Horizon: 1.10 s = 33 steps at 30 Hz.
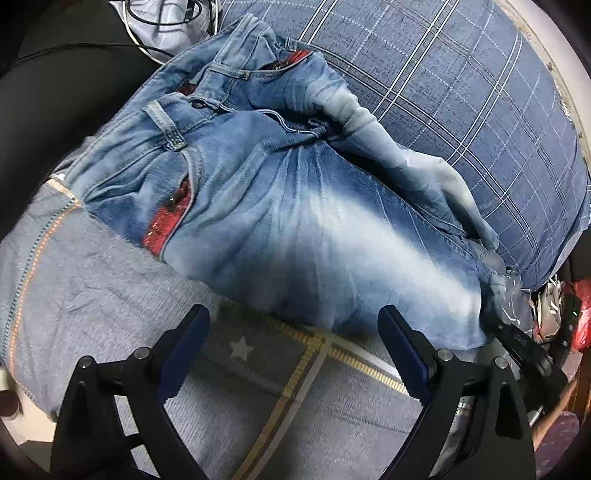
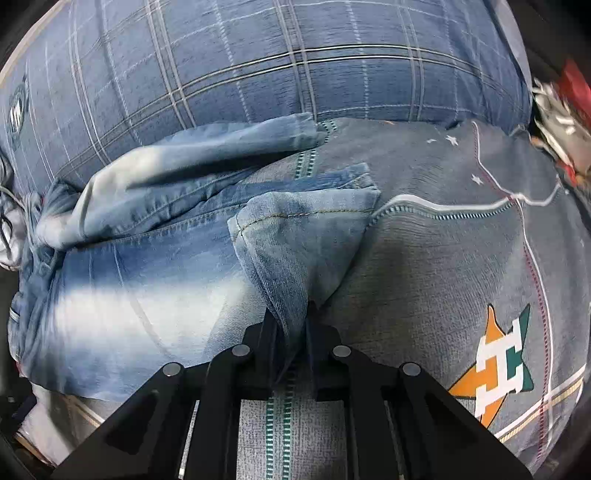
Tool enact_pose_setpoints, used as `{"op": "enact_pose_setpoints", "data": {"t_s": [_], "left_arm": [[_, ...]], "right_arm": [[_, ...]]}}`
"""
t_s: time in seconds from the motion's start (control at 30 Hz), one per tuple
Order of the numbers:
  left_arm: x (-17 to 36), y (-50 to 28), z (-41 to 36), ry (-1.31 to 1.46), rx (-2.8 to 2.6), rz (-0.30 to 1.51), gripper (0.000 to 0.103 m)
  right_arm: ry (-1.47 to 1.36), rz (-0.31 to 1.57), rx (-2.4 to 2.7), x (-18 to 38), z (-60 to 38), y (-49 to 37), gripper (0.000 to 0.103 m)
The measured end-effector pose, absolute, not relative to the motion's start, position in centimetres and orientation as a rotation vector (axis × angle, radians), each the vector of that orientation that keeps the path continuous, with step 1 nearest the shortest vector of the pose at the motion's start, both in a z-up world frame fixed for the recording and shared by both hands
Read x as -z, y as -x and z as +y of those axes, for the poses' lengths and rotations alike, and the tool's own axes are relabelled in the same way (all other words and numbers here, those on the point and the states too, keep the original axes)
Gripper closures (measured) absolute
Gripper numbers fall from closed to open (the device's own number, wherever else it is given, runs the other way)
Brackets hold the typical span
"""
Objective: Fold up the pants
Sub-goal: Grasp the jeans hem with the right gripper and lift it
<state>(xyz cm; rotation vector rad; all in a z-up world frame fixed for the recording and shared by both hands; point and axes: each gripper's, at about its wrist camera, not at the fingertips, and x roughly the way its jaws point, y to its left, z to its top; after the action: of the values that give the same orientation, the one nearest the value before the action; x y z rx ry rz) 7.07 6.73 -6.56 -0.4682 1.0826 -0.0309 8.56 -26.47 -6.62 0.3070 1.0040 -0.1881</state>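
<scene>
Faded blue jeans [image 1: 295, 221] with red pocket lining lie on a grey patterned bedspread [image 1: 258, 387], waistband at the upper left of the left wrist view. My left gripper [image 1: 291, 332] is open and empty, just short of the near edge of the jeans' thigh. In the right wrist view the jeans [image 2: 129, 288] stretch to the left, and my right gripper [image 2: 291, 325] is shut on the hem end of a leg [image 2: 295, 240], holding it lifted and folded back over the leg. The right gripper [image 1: 517, 339] also shows at the right of the left wrist view.
A blue plaid pillow [image 1: 461, 92] lies behind the jeans, also in the right wrist view [image 2: 258, 62]. Black cables [image 1: 159, 18] and white cloth sit at the top left. Red and white clutter [image 2: 565, 103] lies off the bed's right edge. The bedspread [image 2: 461, 258] carries a star logo.
</scene>
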Motion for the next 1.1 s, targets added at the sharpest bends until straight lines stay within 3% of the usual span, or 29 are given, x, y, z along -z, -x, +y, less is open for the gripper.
{"op": "enact_pose_setpoints", "data": {"t_s": [0.27,0.3,0.43,0.47,0.5,0.77,0.87,1.0,1.07,1.1], "left_arm": [[7.6,-10.0,9.2,0.614,0.011,1.094,0.012],[7.8,-10.5,9.6,0.640,0.005,1.097,0.018],[8.3,-10.3,11.6,0.712,-0.072,1.075,0.068],[8.3,-10.1,12.0,0.748,-0.066,1.062,0.074],[8.0,-9.7,12.2,0.757,-0.070,1.045,0.092],[1.6,-5.7,12.8,0.699,0.026,0.937,0.098],[1.4,-3.2,12.5,0.662,0.038,0.958,0.098],[6.9,-3.1,11.4,0.597,-0.013,1.161,0.091],[7.0,-2.5,10.8,0.610,0.039,1.169,0.089],[6.2,-2.3,10.6,0.590,0.051,1.141,0.080]], "right_arm": [[-0.634,0.899,0.064,4.5,-32.8,-4.5,0.100],[-0.643,0.913,0.063,5.0,-32.8,-4.6,0.101],[-0.673,0.961,0.049,6.3,-32.6,-5.0,0.102],[-0.692,0.939,0.033,6.0,-32.9,-4.9,0.102],[-0.714,0.909,0.008,5.6,-33.2,-4.5,0.102],[-0.691,0.760,-0.107,0.8,-34.0,-0.3,0.102],[-0.613,0.796,-0.111,0.2,-33.7,2.3,0.101],[-0.504,1.121,-0.073,6.4,-32.7,1.5,0.095],[-0.511,1.095,-0.068,5.8,-32.9,1.9,0.092],[-0.507,1.009,-0.078,4.1,-33.1,2.5,0.082]]}}
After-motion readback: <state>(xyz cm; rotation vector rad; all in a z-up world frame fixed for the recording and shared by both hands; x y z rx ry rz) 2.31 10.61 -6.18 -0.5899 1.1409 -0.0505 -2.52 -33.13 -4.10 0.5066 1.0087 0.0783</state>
